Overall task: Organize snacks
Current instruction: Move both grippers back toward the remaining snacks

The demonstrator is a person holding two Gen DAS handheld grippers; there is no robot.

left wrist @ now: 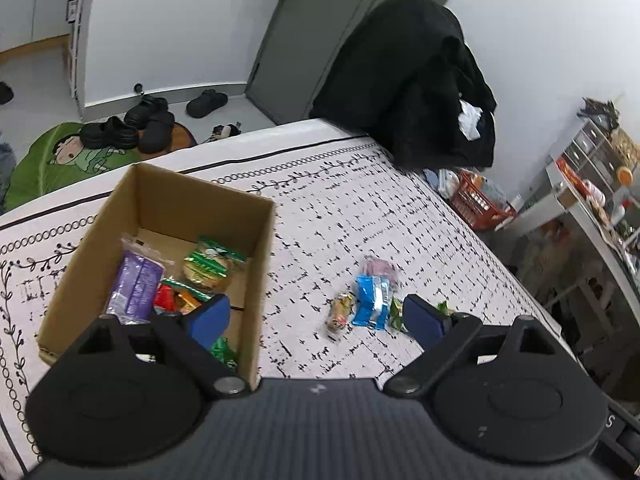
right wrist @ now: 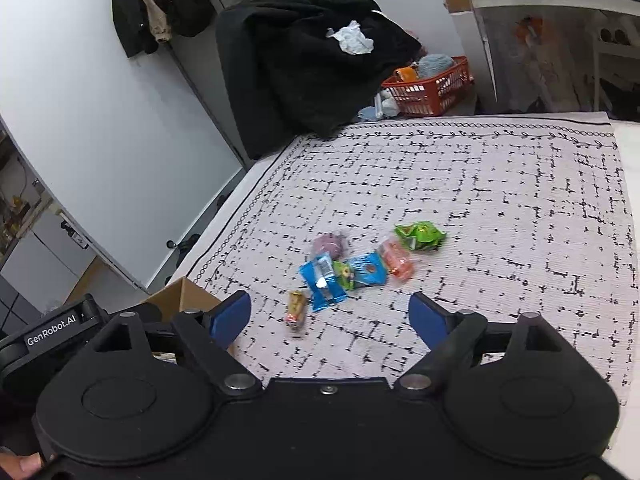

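Both the left gripper [left wrist: 316,318] and right gripper [right wrist: 330,314] hang spread and empty above the bench [right wrist: 500,208], near loose snack packets [right wrist: 344,268] beside the cardboard box [left wrist: 256,264].

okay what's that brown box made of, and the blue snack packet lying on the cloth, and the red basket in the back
Brown box: looks like corrugated cardboard, matte tan, with raw cut edges and folded bottom flaps.
Blue snack packet: probably thin plastic film, glossy, since it crinkles and throws a bright glare spot.
Red basket: apparently moulded plastic, uniformly red with an open lattice wall; too distant to confirm.

Left gripper [left wrist: 318,322] open, empty; cardboard box [left wrist: 256,264] holds snacks [left wrist: 172,280].
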